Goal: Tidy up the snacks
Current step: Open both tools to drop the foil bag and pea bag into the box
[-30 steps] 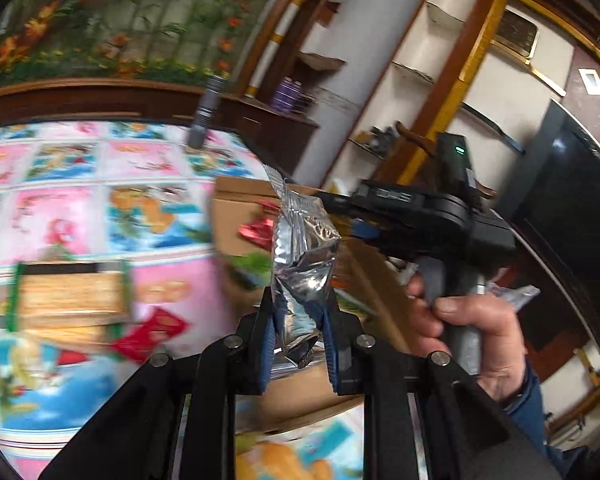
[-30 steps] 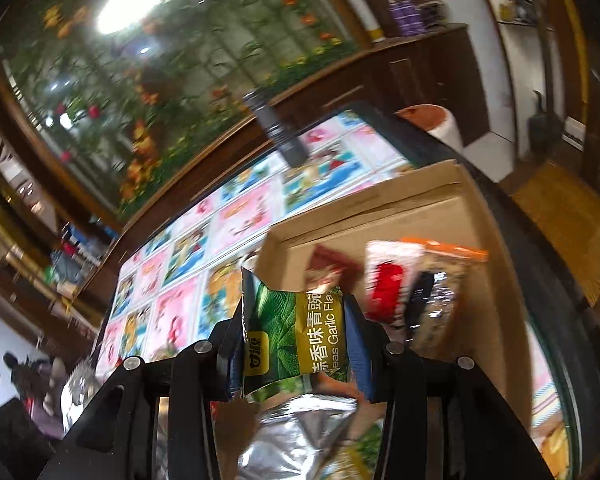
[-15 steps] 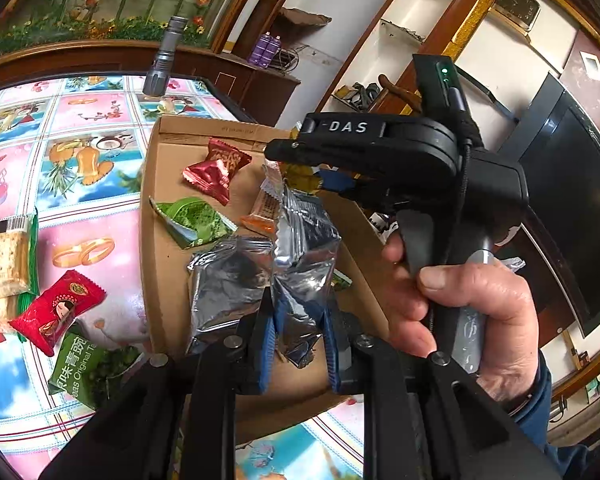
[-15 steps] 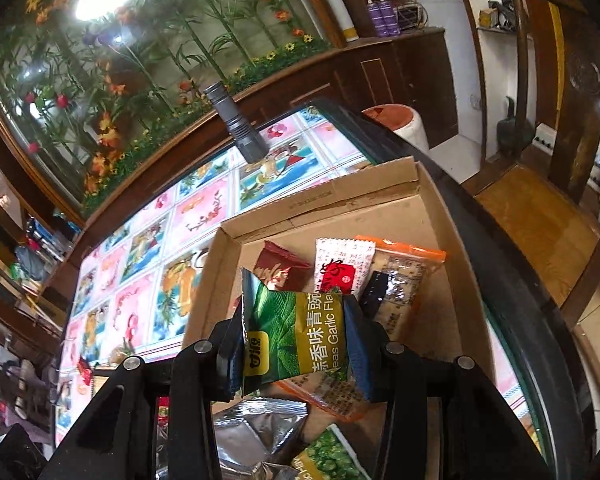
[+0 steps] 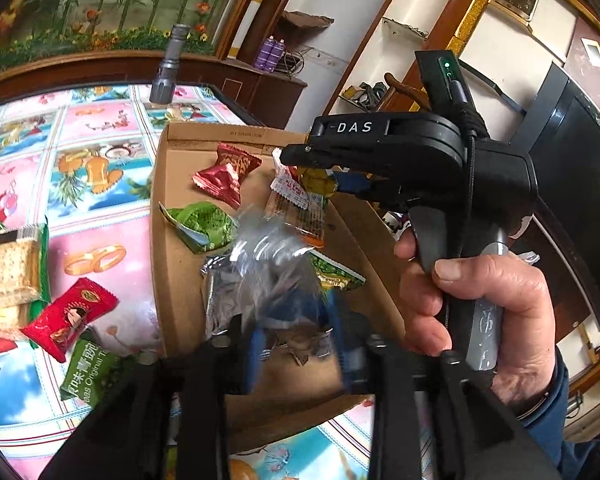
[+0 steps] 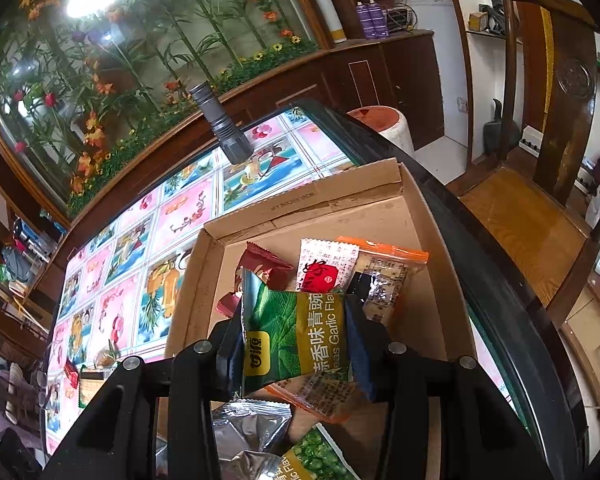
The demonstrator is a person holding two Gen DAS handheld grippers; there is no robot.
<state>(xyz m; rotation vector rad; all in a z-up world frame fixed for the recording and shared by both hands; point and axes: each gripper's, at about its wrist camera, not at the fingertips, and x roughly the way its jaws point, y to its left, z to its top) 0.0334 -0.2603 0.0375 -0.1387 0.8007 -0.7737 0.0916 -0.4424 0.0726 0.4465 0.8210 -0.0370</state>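
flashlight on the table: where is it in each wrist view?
Left wrist: flashlight stands upper left, beyond the cardboard box.
Right wrist: flashlight upper centre-left, tilted by the lens, beyond the same box.
Shared landmark: the box's printed far wall.

Both grippers are matte black plastic linkages with round silver screw heads at the pivots and blue pads lining the inner faces of the fingers [image 6: 358, 344]. The right gripper [image 5: 324, 184], seen from the left wrist camera, has a rounded black housing marked "DAS" in white, a green indicator light on its upright top block, a thin black cord down its side and a grey handle. The hand [image 5: 484, 312] on that handle comes out of a dark blue sleeve.
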